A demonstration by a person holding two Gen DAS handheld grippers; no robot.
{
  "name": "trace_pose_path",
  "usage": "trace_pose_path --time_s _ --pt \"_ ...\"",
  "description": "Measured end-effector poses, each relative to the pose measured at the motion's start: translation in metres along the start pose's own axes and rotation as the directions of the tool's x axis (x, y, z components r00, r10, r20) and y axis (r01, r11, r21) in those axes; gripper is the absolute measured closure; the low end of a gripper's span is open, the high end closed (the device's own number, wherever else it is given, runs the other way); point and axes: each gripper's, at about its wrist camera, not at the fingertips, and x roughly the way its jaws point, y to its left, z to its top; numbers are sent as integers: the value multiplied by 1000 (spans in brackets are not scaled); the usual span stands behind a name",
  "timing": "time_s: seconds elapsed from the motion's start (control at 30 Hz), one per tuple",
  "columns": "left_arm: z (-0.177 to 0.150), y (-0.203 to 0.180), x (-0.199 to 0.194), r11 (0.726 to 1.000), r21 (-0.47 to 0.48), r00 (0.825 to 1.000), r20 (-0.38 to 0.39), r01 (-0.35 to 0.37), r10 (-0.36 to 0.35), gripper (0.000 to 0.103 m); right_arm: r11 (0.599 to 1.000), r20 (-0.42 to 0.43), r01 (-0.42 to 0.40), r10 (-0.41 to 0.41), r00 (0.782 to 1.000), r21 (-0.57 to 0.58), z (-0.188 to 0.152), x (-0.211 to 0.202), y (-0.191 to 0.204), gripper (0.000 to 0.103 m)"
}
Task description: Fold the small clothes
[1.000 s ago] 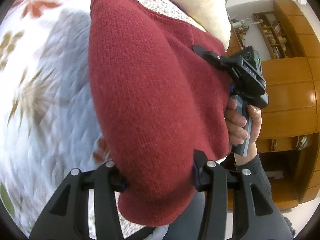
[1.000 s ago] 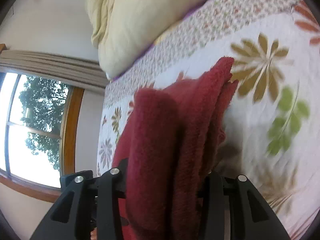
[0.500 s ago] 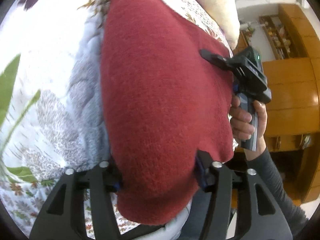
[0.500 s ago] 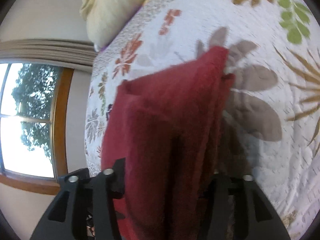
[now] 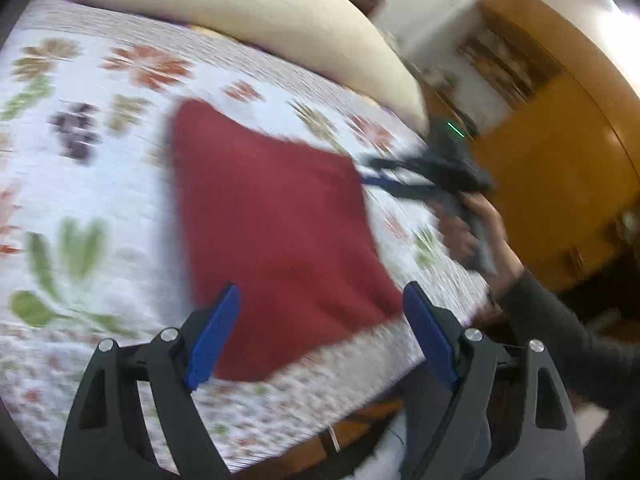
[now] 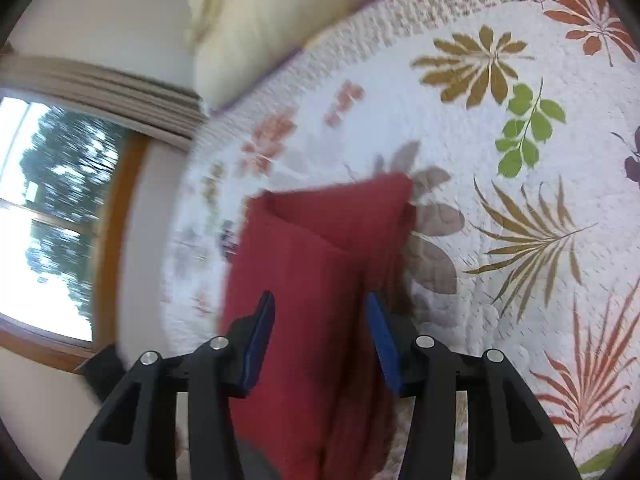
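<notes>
- We are working over a bed covered by a floral quilt, which is filling most of both views, with a cream pillow lying along its far edge.
- The red knitted garment is lying folded on the quilt near the bed's near edge, looking roughly square from the left wrist view; from the right wrist view its layered edges are showing, stacked one over another.
- A wooden wardrobe is standing off to the right, well apart from the work.
- Our left hand-held gripper is hovering with its blue pads spread wide, released, just above the garment's near edge and gripping nothing.
- Our right hand-held gripper is sitting with the garment's right edge between its pads; the jaws look parted with gaps to the cloth, so we are judging it as let go, though motion blur is softening the view.
- We are judging the fold as laid down, so we should be drawing both tools straight back, away from the cloth, without snagging the knit.
- If a layer is lifting with a pad, we should be pausing and pressing the stack flat before leaving.
</notes>
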Motion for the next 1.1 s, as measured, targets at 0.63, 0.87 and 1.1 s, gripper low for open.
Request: trace_pose_path --time_s 0.63,0.87,1.1 --pt "48 16 1 983 -63 985 1 175 -175 16 1000 120 -6 5 993 6 0 -3 -16 74" --pt "97 99 85 973 -228 989 -126 41 -71 20 994 3 60 -60 998 -88 -20 37 -14 102" --pt "95 73 47 976 -196 993 -50 92 -103 21 986 9 -54 56 998 -158 -42 5 11 97"
